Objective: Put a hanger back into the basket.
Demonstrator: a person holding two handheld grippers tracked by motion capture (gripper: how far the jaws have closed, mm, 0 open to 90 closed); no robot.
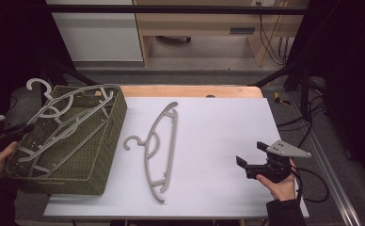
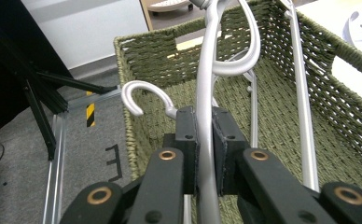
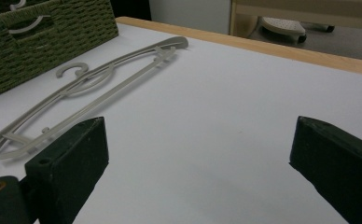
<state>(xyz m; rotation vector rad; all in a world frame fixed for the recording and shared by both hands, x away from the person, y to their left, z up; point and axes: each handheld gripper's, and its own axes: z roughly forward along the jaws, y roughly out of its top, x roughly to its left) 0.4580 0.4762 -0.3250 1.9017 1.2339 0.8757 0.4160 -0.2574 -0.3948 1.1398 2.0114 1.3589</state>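
Far left of the high view: your left gripper [image 1: 23,129] sits at the near-left rim of the green woven basket [image 1: 110,155], which stands at the left end of the white table [image 1: 218,141]. In the left gripper view the jaws are clenched on the arm of a grey hanger [image 2: 206,140]; the pads press it from both sides, and the arm runs up out of the grip and over the basket interior. Its hook [image 2: 139,93] curls just left of the jaws, outside the basket wall. More grey hangers [image 1: 67,127] lie tangled inside the basket, one hook poking above the far-left corner.

Centre: a single grey hanger on the table [image 1: 159,146] lies flat just right of the basket, hook toward the basket, apart from both grippers.

Right: your right gripper [image 1: 251,160] hovers near the table's front-right area, jaws released and spread wide with nothing between them. In the right gripper view the table hanger lies ahead and left of that gripper, well apart.
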